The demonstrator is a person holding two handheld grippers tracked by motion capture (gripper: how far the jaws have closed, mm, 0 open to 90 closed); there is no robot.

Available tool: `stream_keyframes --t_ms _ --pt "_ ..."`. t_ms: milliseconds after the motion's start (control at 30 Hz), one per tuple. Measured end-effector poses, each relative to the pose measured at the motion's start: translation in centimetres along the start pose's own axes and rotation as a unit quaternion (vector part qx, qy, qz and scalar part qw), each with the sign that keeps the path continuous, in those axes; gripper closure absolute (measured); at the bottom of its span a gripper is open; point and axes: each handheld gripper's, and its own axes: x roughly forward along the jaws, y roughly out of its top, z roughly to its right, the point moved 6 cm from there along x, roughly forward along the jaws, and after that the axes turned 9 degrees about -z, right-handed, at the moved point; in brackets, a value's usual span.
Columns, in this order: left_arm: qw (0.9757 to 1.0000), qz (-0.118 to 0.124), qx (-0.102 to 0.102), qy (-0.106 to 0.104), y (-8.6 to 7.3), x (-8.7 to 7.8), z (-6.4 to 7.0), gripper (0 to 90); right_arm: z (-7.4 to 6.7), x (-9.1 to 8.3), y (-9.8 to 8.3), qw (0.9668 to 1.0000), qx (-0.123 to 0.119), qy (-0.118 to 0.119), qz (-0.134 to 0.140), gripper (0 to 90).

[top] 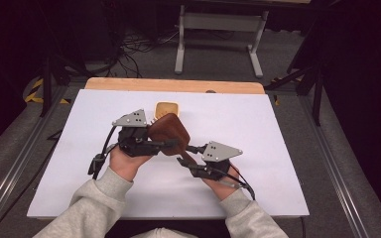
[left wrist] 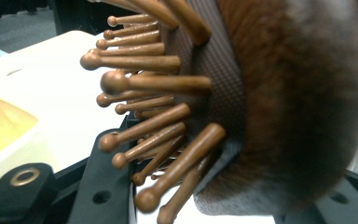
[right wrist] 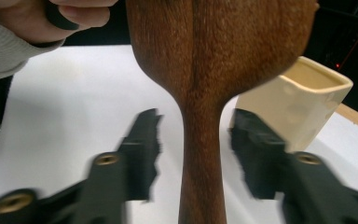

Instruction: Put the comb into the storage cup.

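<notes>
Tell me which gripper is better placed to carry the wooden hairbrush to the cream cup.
Left. The left gripper is clamped on the wooden hairbrush head, beside the cream cup. The right gripper jaws stand apart from the handle.

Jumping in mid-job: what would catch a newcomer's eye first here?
The wooden hairbrush held up over the table's middle, its head clamped in the left gripper. The right gripper stands open around its handle, pads clear. A cream cup sits just behind.
</notes>
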Motion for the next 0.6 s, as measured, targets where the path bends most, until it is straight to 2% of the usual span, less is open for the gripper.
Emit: stream_keyframes --t_ms 67,167,333,400,600 --pt "1.0 -0.003 0.005 0.007 0.3 -0.3 0.0 58.5 0.2 -0.4 0.2 0.9999 -0.001 -0.002 0.011 38.4" --pt "0.9999 -0.005 0.007 0.009 0.7 -0.7 -0.2 58.2 0.4 -1.0 0.5 0.9996 0.0 0.009 0.028 23.8" --pt "0.9996 -0.009 0.017 0.019 1.6 -1.4 -0.4 57.7 1.1 -1.7 0.5 0.999 0.019 0.006 0.039 4.9" --pt "0.9995 -0.012 0.018 0.022 1.9 -1.6 -0.5 57.5 1.2 -1.9 0.5 0.9985 0.022 0.015 0.048 1.0" --pt "0.9989 -0.019 0.028 0.032 3.0 -2.3 -0.8 57.2 1.6 -2.6 0.4 0.9979 0.027 0.019 0.057 0.3"
